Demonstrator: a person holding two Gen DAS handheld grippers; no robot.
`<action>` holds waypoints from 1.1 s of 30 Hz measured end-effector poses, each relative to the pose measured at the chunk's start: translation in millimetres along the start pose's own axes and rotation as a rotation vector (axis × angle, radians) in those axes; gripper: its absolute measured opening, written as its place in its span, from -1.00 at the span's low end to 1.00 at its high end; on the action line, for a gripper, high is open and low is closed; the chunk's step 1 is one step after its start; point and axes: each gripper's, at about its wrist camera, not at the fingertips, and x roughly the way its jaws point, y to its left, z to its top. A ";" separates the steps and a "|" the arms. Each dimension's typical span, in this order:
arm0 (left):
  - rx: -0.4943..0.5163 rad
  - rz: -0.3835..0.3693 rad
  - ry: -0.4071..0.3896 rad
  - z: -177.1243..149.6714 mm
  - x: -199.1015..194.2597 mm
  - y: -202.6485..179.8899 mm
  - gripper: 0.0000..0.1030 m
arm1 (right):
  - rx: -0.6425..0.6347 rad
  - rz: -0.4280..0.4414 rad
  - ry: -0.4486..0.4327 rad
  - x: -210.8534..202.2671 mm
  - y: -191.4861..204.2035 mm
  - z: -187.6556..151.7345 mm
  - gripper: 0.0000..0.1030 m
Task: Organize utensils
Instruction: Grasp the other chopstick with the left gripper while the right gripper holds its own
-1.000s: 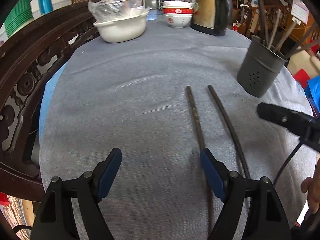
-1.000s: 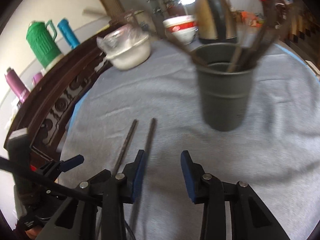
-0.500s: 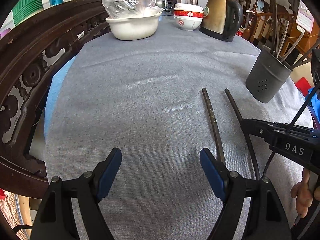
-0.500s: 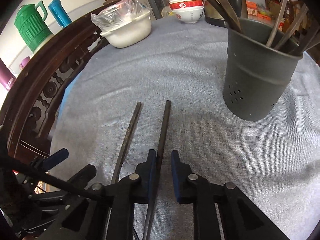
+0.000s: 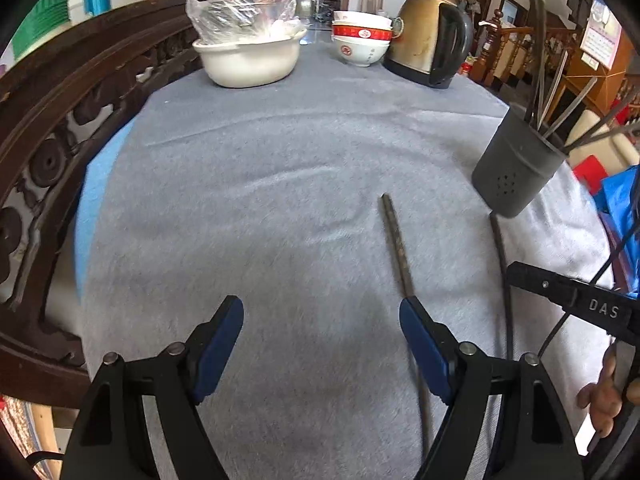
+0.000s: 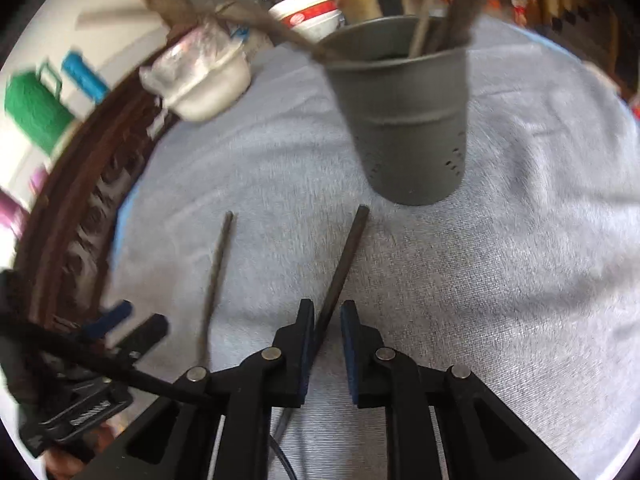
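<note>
Right gripper (image 6: 323, 326) now clamped on right chopstick (image 6: 344, 256), lifted toward holder (image 6: 404, 120) at 12 o'clock; left gripper (image 5: 322, 340) wide, empty.

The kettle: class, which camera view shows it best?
The left wrist view: the kettle stands sharp and whole at the far end of the table. The right wrist view is blurred, and the utensil cup hides nearly all of it.

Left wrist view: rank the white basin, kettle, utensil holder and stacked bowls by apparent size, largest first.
1. White basin
2. Kettle and utensil holder: look alike; the holder is nearer, so unranked.
3. Stacked bowls
</note>
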 end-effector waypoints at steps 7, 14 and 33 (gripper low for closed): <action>-0.013 -0.057 0.074 30.2 18.7 -0.7 0.57 | 0.031 0.006 -0.035 -9.7 -2.9 15.6 -0.67; -0.016 -0.092 0.112 48.4 35.4 -5.8 0.46 | 0.045 -0.048 -0.033 1.0 -4.4 28.1 -0.67; -0.048 -0.196 0.192 73.6 73.7 -17.6 0.12 | -0.005 -0.127 0.001 27.8 2.7 36.1 -0.65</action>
